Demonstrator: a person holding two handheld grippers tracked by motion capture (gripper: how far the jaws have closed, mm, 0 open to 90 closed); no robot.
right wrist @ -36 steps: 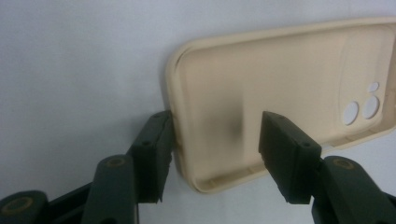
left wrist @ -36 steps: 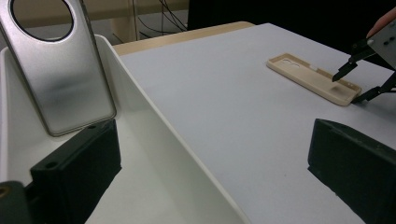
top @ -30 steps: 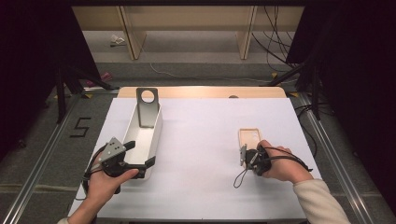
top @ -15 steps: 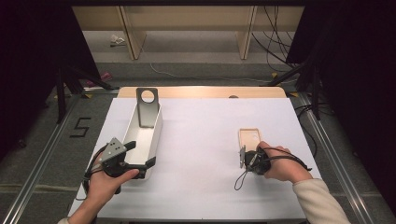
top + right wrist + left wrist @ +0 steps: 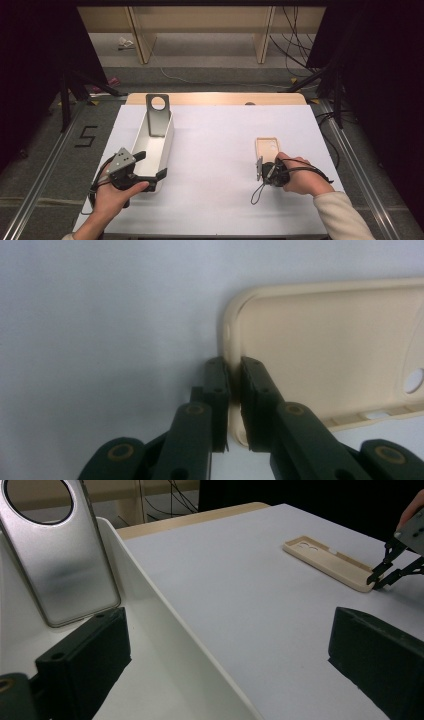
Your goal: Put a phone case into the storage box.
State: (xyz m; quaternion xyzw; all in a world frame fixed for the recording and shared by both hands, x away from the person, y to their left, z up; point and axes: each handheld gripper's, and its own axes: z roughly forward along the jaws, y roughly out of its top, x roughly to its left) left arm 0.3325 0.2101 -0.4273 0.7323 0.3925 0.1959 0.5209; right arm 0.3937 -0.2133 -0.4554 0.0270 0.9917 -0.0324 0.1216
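A beige phone case [image 5: 267, 148] lies flat, open side up, on the white table at the right. My right gripper [image 5: 260, 169] is at its near end, and its jaws have just been closing. In the right gripper view the right gripper [image 5: 234, 375] is shut on the case [image 5: 325, 350], pinching its rim. My left gripper [image 5: 151, 165] is open and straddles the near right wall of a white bin [image 5: 167, 137]. One jaw is inside the bin and one outside. A silver plate [image 5: 65, 565] with a round hole leans at the bin's far end.
The table [image 5: 215, 150] is a white sheet with a wooden strip along the far edge. Metal rails run down both sides. Beyond the table are a shelf unit and cables on the floor. In the left gripper view the right gripper [image 5: 385, 575] is at the phone case [image 5: 325, 562].
Both hands have kept their places. The right gripper's jaws look slightly narrower at the case's near end than a second ago.
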